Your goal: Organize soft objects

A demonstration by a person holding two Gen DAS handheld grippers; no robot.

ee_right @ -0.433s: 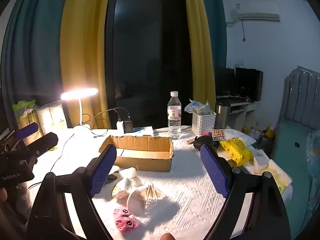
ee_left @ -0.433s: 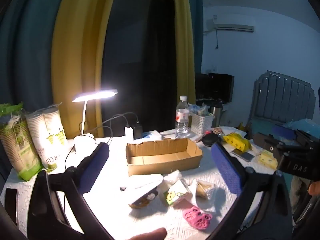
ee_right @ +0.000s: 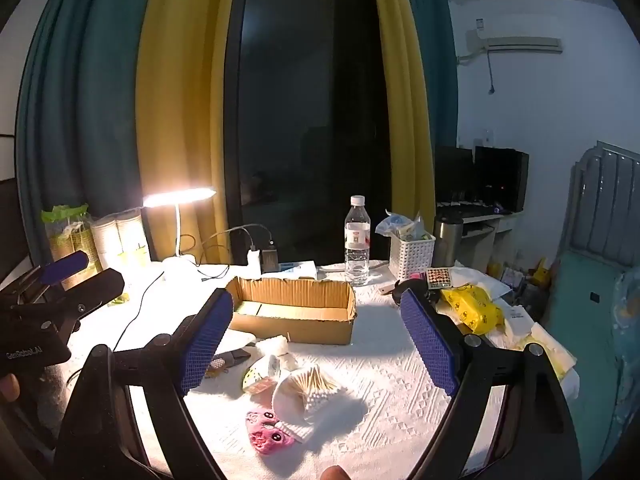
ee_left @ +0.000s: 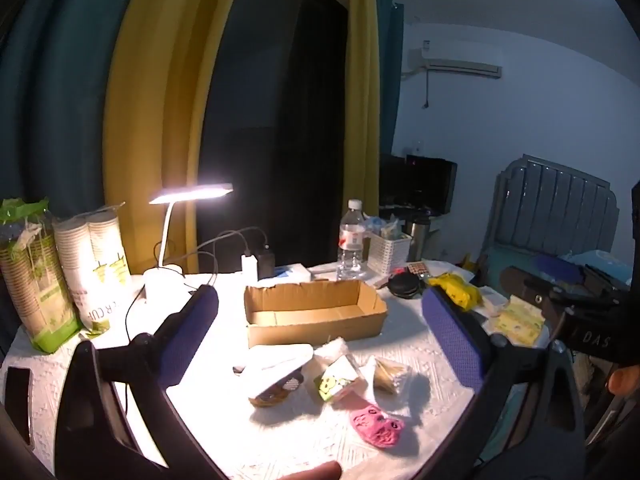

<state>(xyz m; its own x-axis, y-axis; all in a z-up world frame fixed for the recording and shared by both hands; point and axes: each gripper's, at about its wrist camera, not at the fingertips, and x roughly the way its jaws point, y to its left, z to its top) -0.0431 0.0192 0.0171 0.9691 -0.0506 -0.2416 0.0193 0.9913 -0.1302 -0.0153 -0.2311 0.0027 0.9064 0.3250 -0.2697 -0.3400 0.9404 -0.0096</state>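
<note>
An open cardboard box [ee_left: 314, 312] [ee_right: 294, 314] sits mid-table on a white cloth. In front of it lies a cluster of small soft items: a pink sock-like piece [ee_left: 376, 426] [ee_right: 268, 432], a bag of cotton swabs [ee_left: 390, 374] [ee_right: 308, 390], a small green-and-white packet [ee_left: 334, 380] [ee_right: 260, 376], a white pouch [ee_left: 276, 364] and a white wad [ee_right: 274, 346]. My left gripper [ee_left: 320, 332] is open and empty, held above the table before the cluster. My right gripper [ee_right: 318, 340] is open and empty, likewise above the items.
A lit desk lamp [ee_left: 172, 236] and stacked paper cups [ee_left: 94, 264] stand at the left. A water bottle [ee_right: 356, 246], white basket [ee_right: 412, 254], thermos [ee_right: 446, 240] and yellow bag [ee_right: 474, 306] are behind and right. Cables run by the lamp.
Both views have shifted only slightly; the grippers stay open and the items on the cloth have not moved.
</note>
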